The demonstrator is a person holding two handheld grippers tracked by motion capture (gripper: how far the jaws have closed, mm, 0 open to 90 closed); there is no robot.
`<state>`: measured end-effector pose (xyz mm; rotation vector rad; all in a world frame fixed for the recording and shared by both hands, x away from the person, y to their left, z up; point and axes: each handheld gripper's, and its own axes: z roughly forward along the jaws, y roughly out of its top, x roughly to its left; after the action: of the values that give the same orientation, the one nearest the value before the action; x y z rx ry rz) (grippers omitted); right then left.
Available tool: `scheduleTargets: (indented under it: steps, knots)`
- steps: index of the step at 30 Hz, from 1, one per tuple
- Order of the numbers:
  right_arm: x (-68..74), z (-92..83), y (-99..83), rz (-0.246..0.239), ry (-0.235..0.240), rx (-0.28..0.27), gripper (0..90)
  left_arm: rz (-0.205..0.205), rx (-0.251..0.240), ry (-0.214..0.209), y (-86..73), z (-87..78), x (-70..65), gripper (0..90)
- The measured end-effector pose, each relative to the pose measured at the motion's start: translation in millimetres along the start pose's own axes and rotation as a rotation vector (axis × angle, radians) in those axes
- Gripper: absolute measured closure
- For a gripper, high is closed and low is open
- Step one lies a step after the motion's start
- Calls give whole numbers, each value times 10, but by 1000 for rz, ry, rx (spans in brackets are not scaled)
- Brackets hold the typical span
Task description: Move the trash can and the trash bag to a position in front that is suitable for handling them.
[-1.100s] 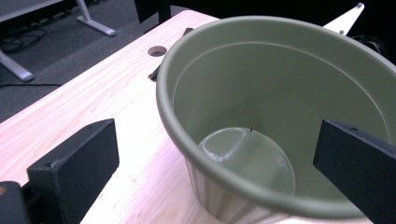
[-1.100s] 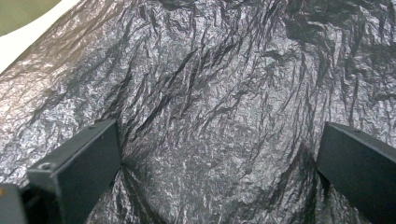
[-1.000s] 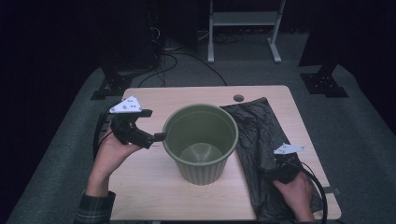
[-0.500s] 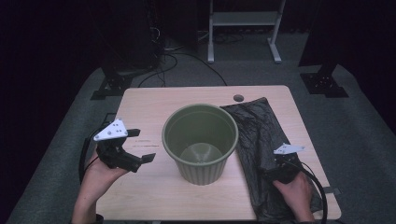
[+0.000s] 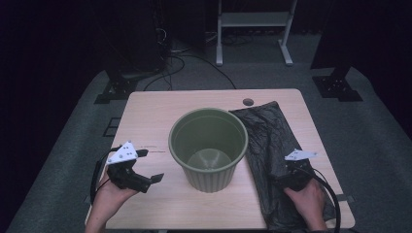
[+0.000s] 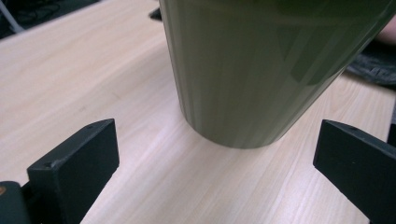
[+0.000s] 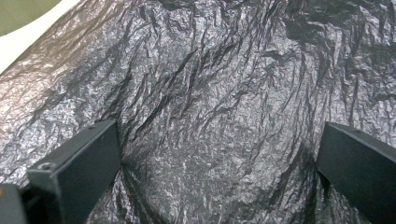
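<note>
Wooden table (image 5: pixel 155 111), empty green bin (image 5: pixel 208 148), black bag (image 5: pixel 272 145) beside it

Bare table (image 5: pixel 145 121) left of green bin (image 5: pixel 209 148); black bag (image 5: pixel 267 141) covering right.

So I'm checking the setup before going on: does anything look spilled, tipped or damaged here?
Nothing stands out. The green bin stands upright and empty on the table. The black bag lies flat beside it, crinkled but with no visible tear. Both the left gripper and right gripper are open.
</note>
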<state>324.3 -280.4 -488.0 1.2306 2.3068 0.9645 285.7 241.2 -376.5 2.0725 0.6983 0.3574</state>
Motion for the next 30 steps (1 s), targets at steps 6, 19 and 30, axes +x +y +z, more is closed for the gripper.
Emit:
scheduleTargets:
  steps: [6,19,30]
  knots:
    - [0,0,0,0,0,0,0,-5,28,-11,-180,199,9,0]
    - [2,0,0,2,0,0,0,-23,114,0,-560,564,61,0]
    - [2,0,0,2,0,0,0,-20,169,38,-749,703,106,0]
